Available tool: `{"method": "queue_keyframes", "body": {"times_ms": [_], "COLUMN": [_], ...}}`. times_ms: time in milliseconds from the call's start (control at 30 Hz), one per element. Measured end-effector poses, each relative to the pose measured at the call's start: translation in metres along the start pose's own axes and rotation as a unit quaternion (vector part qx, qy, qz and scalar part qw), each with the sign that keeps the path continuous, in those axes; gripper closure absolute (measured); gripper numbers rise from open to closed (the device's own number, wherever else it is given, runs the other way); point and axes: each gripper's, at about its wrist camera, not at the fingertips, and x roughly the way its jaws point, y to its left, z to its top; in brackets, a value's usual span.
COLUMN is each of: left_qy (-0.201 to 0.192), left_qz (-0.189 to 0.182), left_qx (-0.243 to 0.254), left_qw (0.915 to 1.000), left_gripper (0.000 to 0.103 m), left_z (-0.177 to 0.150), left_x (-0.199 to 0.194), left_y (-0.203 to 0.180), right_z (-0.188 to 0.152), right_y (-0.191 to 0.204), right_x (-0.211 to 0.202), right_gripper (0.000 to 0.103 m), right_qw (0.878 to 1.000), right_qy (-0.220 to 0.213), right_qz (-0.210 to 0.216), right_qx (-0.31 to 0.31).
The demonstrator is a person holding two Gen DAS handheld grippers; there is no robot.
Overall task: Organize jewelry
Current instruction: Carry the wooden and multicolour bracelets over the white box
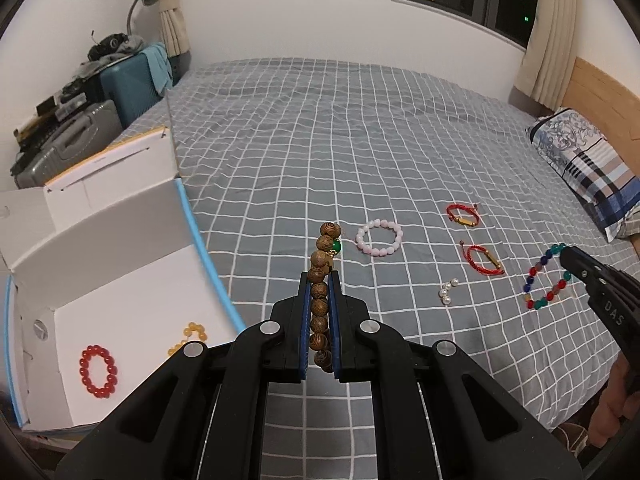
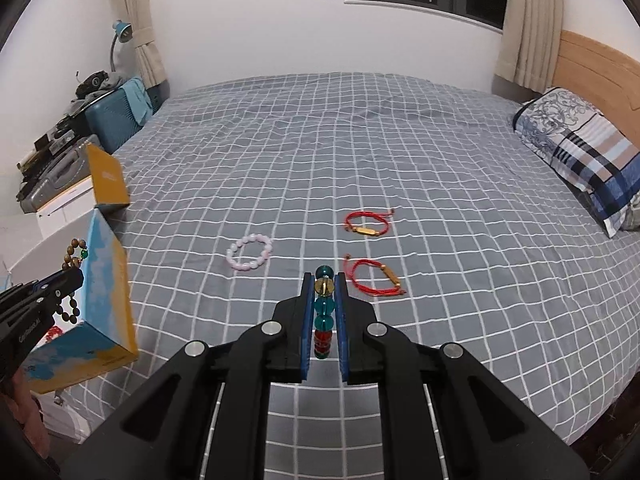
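My left gripper (image 1: pixel 320 280) is shut on a brown wooden bead bracelet (image 1: pixel 322 264) with a green bead, held above the bed beside the open white box (image 1: pixel 120 272). It also shows in the right wrist view (image 2: pixel 74 280). My right gripper (image 2: pixel 325 280) is shut on a multicoloured bead bracelet (image 2: pixel 323 312); in the left wrist view that bracelet (image 1: pixel 546 280) hangs from its tip. On the bed lie a pink bead bracelet (image 1: pixel 379 237), two red cord bracelets (image 1: pixel 463 214) (image 1: pixel 482 260) and a few pearls (image 1: pixel 447 293). In the box lie a red bead bracelet (image 1: pixel 98 371) and a yellow one (image 1: pixel 190 338).
The grey checked bedsheet (image 1: pixel 320 140) covers the bed. A patterned pillow (image 1: pixel 588 168) lies at the right by the wooden headboard (image 2: pixel 592 68). Suitcases (image 1: pixel 128 84) with clutter stand at the far left by the wall.
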Motion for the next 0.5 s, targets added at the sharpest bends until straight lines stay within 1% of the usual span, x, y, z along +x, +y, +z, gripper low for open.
{"method": "queue_keyframes", "body": {"times_ms": [200, 500], "left_qy": [-0.008, -0.012], "left_qz": [0.011, 0.03], "left_qx": [-0.009, -0.028], "left_qw": [0.9999, 0.9991], "left_gripper": [0.096, 0.096], "left_z": [0.0, -0.002], "left_x": [-0.018, -0.033], "left_y": [0.021, 0.058], "right_z": [0.005, 0.013], "right_y": [0.022, 0.061], "right_x": [-0.002, -0.002], "right_gripper": [0.094, 0.094], "right_qw": [1.0, 1.0], "right_qy": [-0.003, -0.004], "right_qz": [0.004, 0.017], "right_qx": [-0.01, -0.025]}}
